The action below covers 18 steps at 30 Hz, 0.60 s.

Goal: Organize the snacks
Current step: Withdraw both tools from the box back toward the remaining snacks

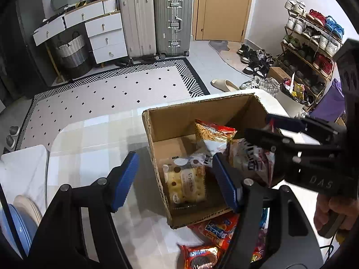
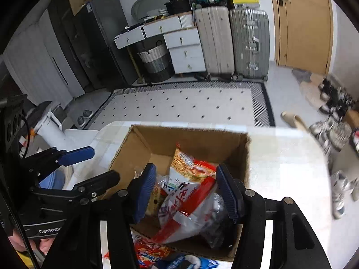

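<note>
An open cardboard box (image 1: 170,116) stands on the checked table and holds a cracker pack (image 1: 187,185), an orange noodle bag (image 1: 213,135) and a red-and-white bag (image 1: 255,159). My left gripper (image 1: 177,179) is open and straddles the box's near left wall. My right gripper (image 2: 185,192) is open above the box (image 2: 193,139), with the red-and-white bag (image 2: 186,208) lying between its fingers; the noodle bag (image 2: 188,163) lies just beyond. I cannot tell whether the pads touch it. Red snack packs (image 1: 219,228) lie on the table in front of the box.
The table's checked cloth (image 1: 94,148) spreads left of the box. A white chair (image 1: 22,170) and blue lid (image 1: 13,224) sit at far left. Beyond are a patterned rug (image 1: 116,89), suitcases (image 1: 157,22), drawers (image 1: 105,33) and a shoe rack (image 1: 314,44).
</note>
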Tool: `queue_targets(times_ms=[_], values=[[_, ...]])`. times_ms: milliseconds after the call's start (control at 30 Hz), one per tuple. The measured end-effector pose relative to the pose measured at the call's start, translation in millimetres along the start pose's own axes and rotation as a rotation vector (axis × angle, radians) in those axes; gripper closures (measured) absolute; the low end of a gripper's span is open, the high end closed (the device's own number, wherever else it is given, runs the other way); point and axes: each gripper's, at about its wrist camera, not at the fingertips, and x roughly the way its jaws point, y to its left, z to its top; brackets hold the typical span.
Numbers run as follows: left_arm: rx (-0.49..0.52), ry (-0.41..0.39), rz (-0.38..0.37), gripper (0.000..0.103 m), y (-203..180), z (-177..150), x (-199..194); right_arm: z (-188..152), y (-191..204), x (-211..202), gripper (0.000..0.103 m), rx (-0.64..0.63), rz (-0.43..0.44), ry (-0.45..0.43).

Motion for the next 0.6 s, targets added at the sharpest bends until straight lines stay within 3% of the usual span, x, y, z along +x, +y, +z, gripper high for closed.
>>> queue_targets(times_ms=[100,167,267,500,600], values=[[-0.005,-0.012,0.001,0.035,0,-5,-18,2,1,-25,0.046,0.023,0.016,-0.034],[-0.036,-0.034,-0.026,0.026,2,-9,-35,0,2,-43,0.046,0.033,0.040,-0.057],[-0.085,-0.066,-0.053,0.025,4,-22,-56,-12,7,-74,0.046,0.034,0.055,-0.105],[-0.133,-0.104,-0.081,0.024,-8,-69,-110,-75,24,-152,0.042,0.028,0.106,-0.170],[-0.123,-0.129,-0.090,0.023,-17,-88,-134,-103,34,-183,0.030,-0.004,0.079,-0.208]])
